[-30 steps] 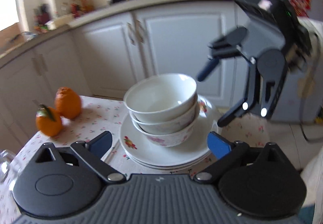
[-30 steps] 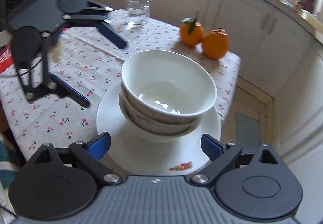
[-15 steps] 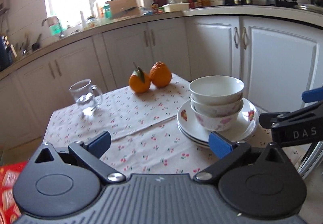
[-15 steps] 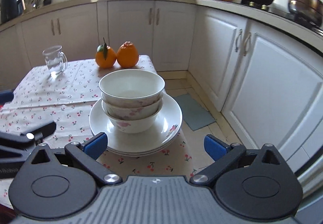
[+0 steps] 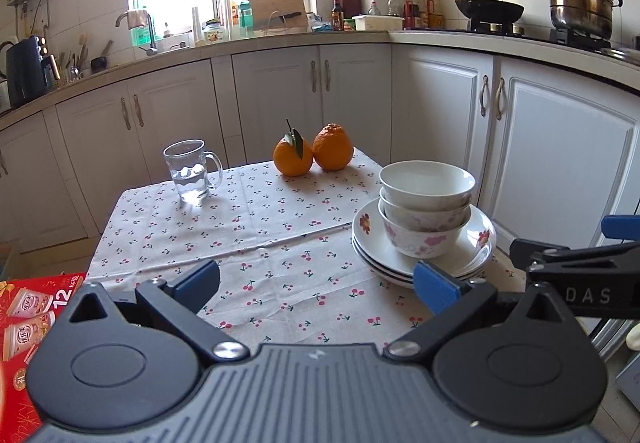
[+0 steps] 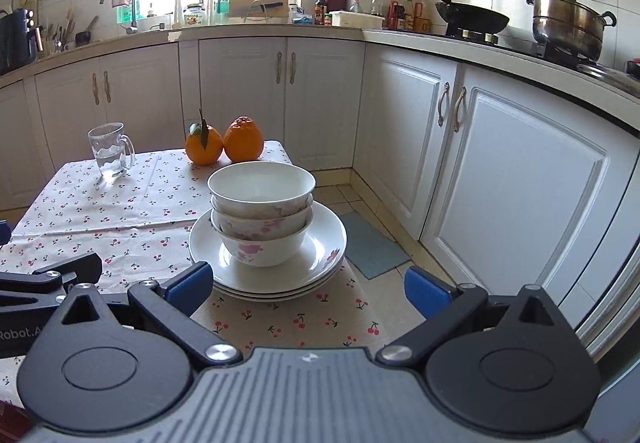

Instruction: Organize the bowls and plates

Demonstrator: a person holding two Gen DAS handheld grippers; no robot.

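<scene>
Bowls (image 6: 262, 217): three sat nested upright, one inside the other, on the stack of plates (image 6: 324, 239); the top one looked plain white, the lower two carried pink flowers.
Plates: about three lay piled flat at the table's (image 5: 256, 227) right edge, toward the near corner, with the rim apparently close to that edge.
Handling: glazed ceramic, so judged stiff, slick and breakable; the whole pile would be heavy and top-loaded, and the bowls might slide if tilted.
Hold: best taken by a plate rim from both sides, or one bowl at a time by its lip.
Left gripper (image 5: 316, 281): jaws spread wide, holding nothing, just short of the plates over the cloth.
Right gripper (image 6: 308, 289): jaws spread wide, empty, framing the near plate rim without touching.
Others: glass mug (image 5: 191, 172) and two oranges (image 5: 312, 155) stood well apart near the far edge.
</scene>
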